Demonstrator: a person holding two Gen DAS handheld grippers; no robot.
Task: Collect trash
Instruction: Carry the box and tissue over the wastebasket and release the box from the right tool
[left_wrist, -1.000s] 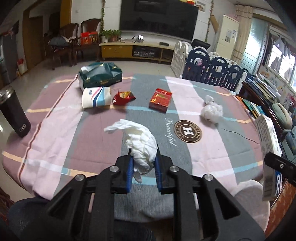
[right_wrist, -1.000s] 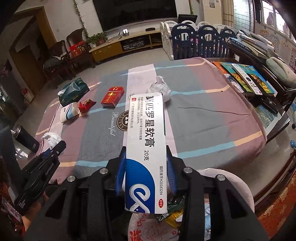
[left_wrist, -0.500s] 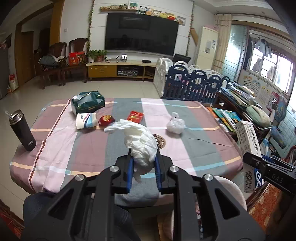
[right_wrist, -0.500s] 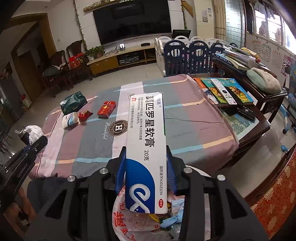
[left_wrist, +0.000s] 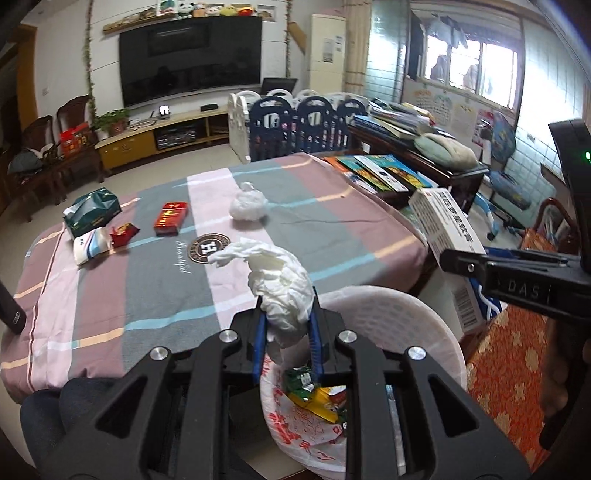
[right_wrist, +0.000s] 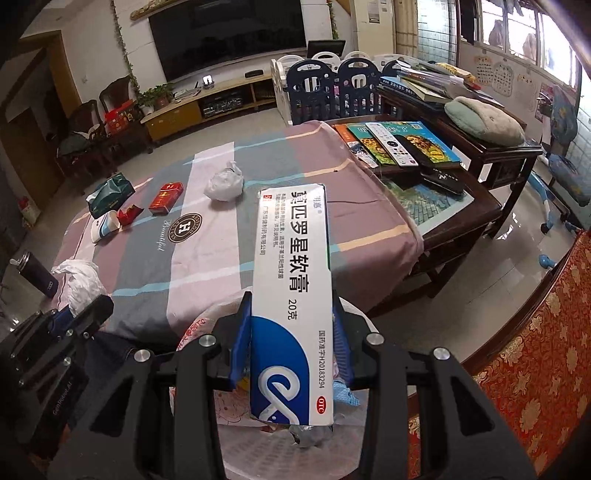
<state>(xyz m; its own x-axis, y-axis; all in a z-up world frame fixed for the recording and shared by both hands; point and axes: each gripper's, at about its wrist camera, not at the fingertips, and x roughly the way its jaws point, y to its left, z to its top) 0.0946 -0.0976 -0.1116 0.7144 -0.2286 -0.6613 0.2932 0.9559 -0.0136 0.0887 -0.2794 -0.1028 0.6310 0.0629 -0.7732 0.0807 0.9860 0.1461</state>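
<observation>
My left gripper (left_wrist: 287, 328) is shut on a crumpled white tissue (left_wrist: 280, 284) and holds it above the white trash bin (left_wrist: 399, 314), which has a printed bag with wrappers inside. My right gripper (right_wrist: 291, 339) is shut on a long white and blue ointment box (right_wrist: 291, 295), held above the same bin (right_wrist: 229, 446). The box also shows in the left wrist view (left_wrist: 448, 240). On the striped tablecloth lie a white plastic bag ball (left_wrist: 248, 205), a red cigarette pack (left_wrist: 170, 218), a red wrapper (left_wrist: 123, 234), a tissue pack (left_wrist: 90, 245) and a green tissue box (left_wrist: 92, 210).
A dark tumbler (right_wrist: 37, 273) stands at the table's left edge. A dark side table (right_wrist: 443, 177) with books and remotes stands to the right of the table. A red patterned seat (left_wrist: 513, 362) is at the right of the bin.
Both grippers have pulled back from the table and swung right, over the trash bin. The tissue and the box stay gripped.
</observation>
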